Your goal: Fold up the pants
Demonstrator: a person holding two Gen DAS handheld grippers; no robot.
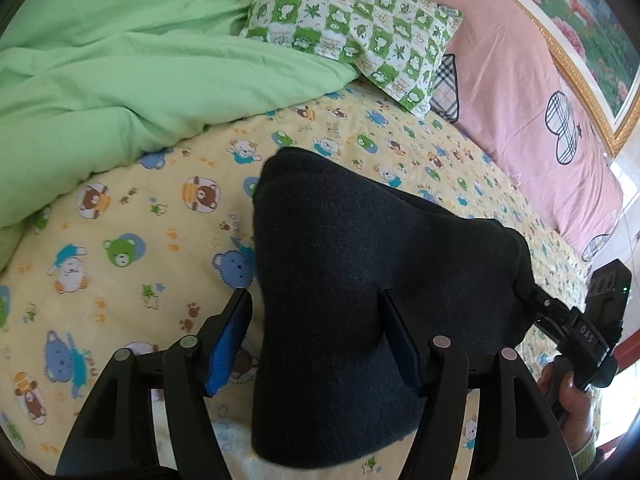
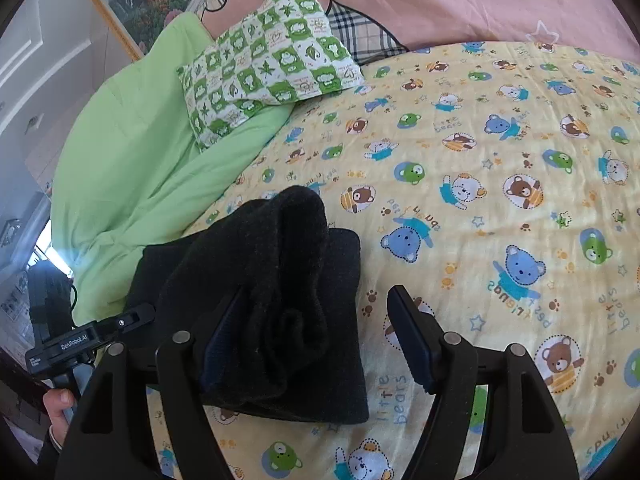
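The dark pants [image 1: 360, 264] lie in a folded, thick bundle on the yellow bear-print sheet [image 1: 132, 264]. My left gripper [image 1: 316, 294] is open and straddles the bundle's near left part; its left blue pad [image 1: 228, 344] stands just clear of the cloth. From the right wrist the pants [image 2: 280, 280] look black, with a rolled fold on top. My right gripper [image 2: 316, 292] is open; the fold rests against its left finger [image 2: 224, 328], and its right finger [image 2: 412, 340] is over bare sheet. Each view shows the other gripper at the bundle's far side, held by a hand [image 1: 572, 404].
A green quilt [image 1: 120, 64] is heaped at the back left, with a green-and-white checked pillow [image 1: 352, 28] on it. A pink cover [image 1: 520, 92] runs along the far side below a gold-framed picture [image 1: 588, 16]. The bear-print sheet [image 2: 500, 200] spreads to the right.
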